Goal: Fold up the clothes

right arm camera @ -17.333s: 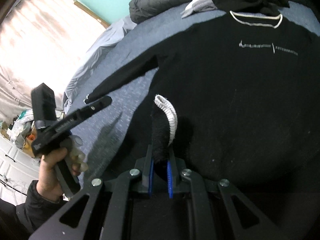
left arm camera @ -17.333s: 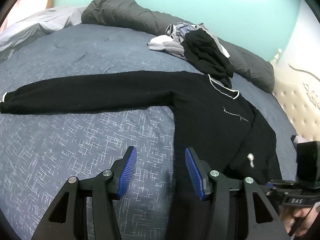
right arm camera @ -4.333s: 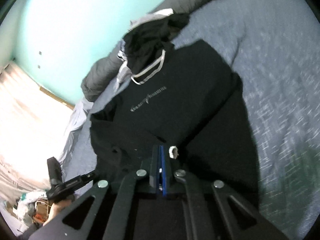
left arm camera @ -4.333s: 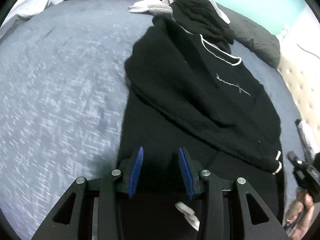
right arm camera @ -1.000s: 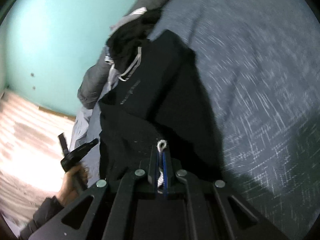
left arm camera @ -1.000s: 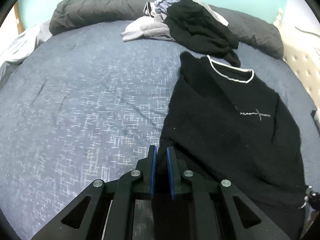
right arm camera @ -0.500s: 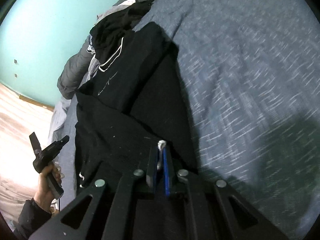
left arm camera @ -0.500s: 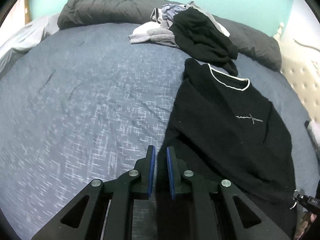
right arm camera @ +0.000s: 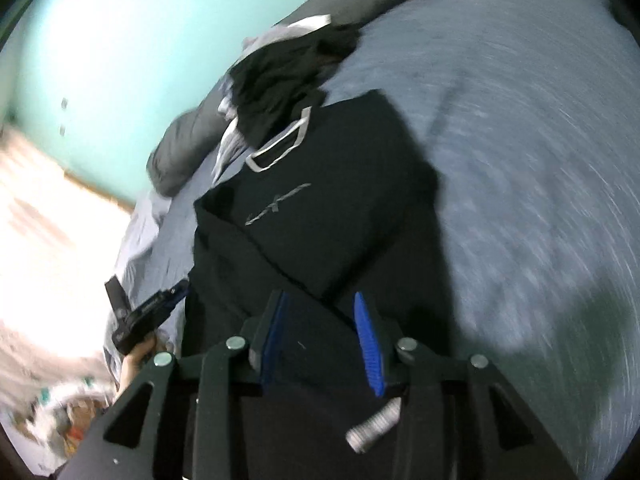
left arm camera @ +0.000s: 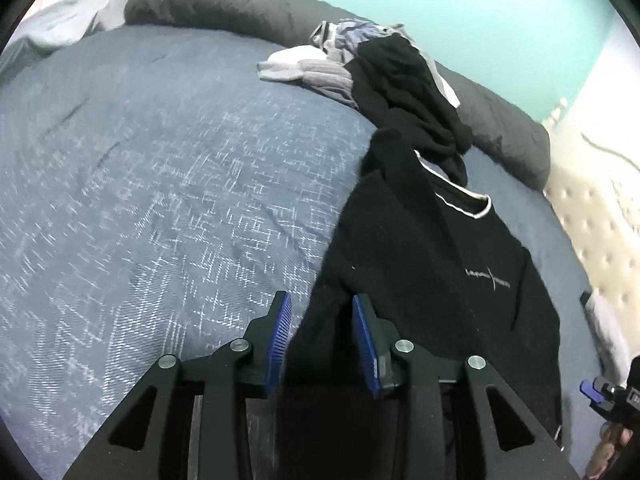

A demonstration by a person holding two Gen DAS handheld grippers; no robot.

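Observation:
A black sweatshirt (left arm camera: 432,264) with a white-trimmed collar and small chest logo lies on the blue bedspread (left arm camera: 160,184), both sleeves folded in over its body. My left gripper (left arm camera: 320,332) is open, its blue pads either side of the sweatshirt's left hem edge. In the right wrist view the sweatshirt (right arm camera: 332,204) lies ahead, and my right gripper (right arm camera: 320,332) is open over its lower part. A white ribbed cuff (right arm camera: 372,428) lies loose below the right pad. The left gripper also shows in the right wrist view (right arm camera: 148,312).
A heap of black and grey clothes (left arm camera: 384,64) lies beyond the collar. Dark grey pillows (left arm camera: 224,4) line the teal wall. A cream tufted headboard (left arm camera: 600,216) stands at the right. A bright curtained window (right arm camera: 44,220) fills the left of the right wrist view.
Both grippers were shut on the sweatshirt half a second ago and have now opened. The white cuff has dropped out of the right gripper.

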